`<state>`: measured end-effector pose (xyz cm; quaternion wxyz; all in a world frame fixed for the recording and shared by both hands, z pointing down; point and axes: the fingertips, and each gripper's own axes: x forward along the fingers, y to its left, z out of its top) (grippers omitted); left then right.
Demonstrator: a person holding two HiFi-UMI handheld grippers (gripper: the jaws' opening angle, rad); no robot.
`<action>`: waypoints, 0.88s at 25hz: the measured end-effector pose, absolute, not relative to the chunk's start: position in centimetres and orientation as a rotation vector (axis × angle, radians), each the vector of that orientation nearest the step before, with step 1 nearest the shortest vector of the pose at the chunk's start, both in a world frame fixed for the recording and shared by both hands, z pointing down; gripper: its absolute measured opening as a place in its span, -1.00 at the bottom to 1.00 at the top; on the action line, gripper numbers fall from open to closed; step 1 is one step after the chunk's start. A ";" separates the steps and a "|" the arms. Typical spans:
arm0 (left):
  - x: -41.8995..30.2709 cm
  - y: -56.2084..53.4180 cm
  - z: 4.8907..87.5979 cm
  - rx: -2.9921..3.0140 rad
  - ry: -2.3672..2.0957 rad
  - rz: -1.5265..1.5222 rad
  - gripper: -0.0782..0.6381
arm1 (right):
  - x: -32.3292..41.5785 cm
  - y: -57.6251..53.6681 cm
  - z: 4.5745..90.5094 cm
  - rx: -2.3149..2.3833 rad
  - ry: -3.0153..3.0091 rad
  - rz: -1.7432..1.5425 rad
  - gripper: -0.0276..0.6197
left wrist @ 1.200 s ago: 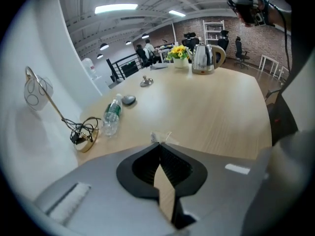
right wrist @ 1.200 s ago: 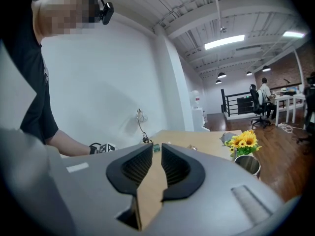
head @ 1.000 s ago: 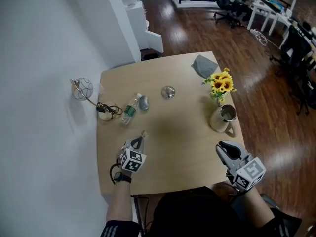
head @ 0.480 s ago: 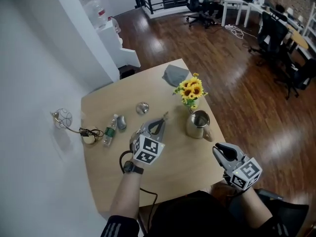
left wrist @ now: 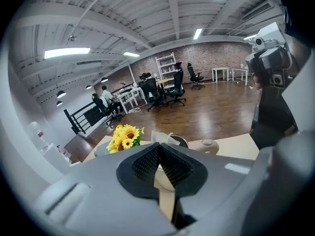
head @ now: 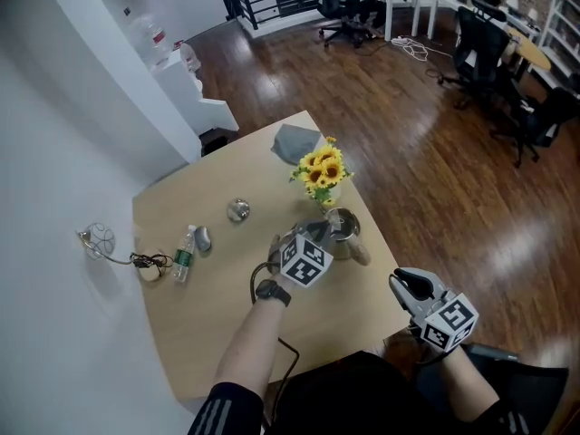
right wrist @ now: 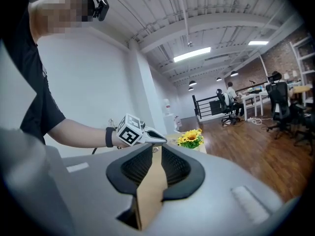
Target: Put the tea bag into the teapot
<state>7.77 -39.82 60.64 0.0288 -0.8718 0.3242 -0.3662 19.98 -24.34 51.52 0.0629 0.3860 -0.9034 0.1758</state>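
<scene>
- Step in hand, as judged: the tea bag (left wrist: 158, 137) is being carried to the teapot (head: 349, 236) — it has not been dropped in yet.
- The left gripper (left wrist: 159, 146) is clenched on the tea bag. In the left gripper view, the white bag and a loop of its string are seen sticking out just past the tips.
- The metal teapot, with its top open, stands near the edge of the table (head: 208, 333), at about 3 o'clock in the head view. The sunflowers (head: 319, 166) are set just beside it at its 11 o'clock.
- The left gripper is placed at the teapot's 8 o'clock, with its tips close to the rim. In the left gripper view, the pot's mouth is seen right behind the bag, at about 1 o'clock of it. Whether the bag is already over the opening cannot be told.
- The right gripper (head: 405, 282) is held at the teapot's 4 o'clock, off the table edge and well apart from it. Its jaws look closed together, and nothing is gripped.
- Next move, as judged: the bag should be centred over the mouth and lowered inside, and only then should the jaws be released. 1 gripper is enough for this.
- Risk: the pot is not braced, so a knock on the rim could shift it — and the flowers are close by.
</scene>
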 end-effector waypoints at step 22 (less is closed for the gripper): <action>6.1 -37.4 56.1 -2.764 1.136 -0.917 -0.35 | 19.0 -26.7 52.4 0.996 -2.795 0.544 -0.71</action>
